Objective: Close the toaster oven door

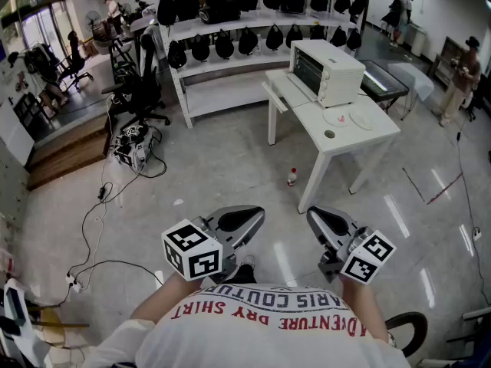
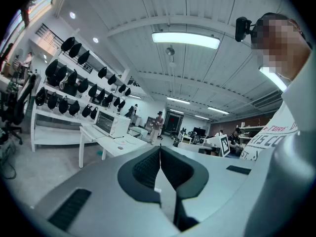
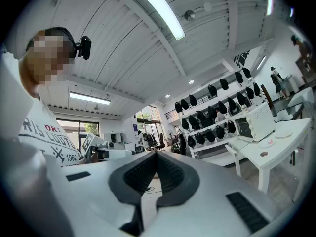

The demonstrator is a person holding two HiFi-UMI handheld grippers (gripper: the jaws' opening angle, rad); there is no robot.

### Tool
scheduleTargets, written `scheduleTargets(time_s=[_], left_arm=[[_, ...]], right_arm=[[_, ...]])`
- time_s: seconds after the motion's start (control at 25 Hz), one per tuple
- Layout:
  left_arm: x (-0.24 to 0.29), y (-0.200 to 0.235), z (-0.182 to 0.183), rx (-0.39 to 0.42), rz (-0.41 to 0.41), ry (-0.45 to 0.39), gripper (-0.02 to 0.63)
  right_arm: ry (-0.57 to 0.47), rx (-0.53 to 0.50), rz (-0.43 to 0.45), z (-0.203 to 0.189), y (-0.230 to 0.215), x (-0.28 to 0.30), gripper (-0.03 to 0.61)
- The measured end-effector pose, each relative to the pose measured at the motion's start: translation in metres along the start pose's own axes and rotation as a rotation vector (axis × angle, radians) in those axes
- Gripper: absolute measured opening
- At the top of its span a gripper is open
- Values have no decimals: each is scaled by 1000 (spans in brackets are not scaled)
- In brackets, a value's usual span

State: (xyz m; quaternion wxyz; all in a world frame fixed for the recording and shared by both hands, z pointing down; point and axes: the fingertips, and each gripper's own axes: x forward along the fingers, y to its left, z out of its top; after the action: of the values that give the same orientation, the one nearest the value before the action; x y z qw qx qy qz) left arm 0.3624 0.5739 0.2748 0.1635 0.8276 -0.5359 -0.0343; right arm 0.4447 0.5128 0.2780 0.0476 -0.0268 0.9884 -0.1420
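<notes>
- Well up at 1 o'clock in the head view: toaster oven (image 1: 326, 71) at the far end of a white table (image 1: 368, 140), dark front turned toward 8 o'clock.
- Low at 6 o'clock: left gripper (image 1: 247, 219), jaws pressed together, nothing between them.
- At 5 o'clock: right gripper (image 1: 321, 222), likewise closed and empty.
- Both well apart from the oven, with a small bottle (image 1: 291, 177) on the floor between.

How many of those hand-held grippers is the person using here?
2. The left hand-held gripper is at the lower left of the head view and the right hand-held gripper at the lower right. Both are shut and empty, well short of the toaster oven. None seems hidden.
</notes>
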Motion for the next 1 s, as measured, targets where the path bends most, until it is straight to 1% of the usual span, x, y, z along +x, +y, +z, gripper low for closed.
scheduleTargets(time_s=[0.28, 0.4, 0.52, 0.8, 1.0], left_arm=[[0, 20, 1, -15, 8, -10, 28], [6, 34, 3, -24, 5, -9, 28], [15, 53, 5, -36, 0, 0, 28], [46, 111, 6, -86, -10, 46, 28], [75, 171, 15, -128, -11, 68, 28]], right_arm=[[16, -10, -1, -2, -10, 17, 22], [25, -16, -23, -2, -23, 28, 23], [25, 4, -38, -3, -40, 40, 23], [59, 81, -64, -18, -87, 75, 25], [89, 128, -82, -26, -132, 118, 23]])
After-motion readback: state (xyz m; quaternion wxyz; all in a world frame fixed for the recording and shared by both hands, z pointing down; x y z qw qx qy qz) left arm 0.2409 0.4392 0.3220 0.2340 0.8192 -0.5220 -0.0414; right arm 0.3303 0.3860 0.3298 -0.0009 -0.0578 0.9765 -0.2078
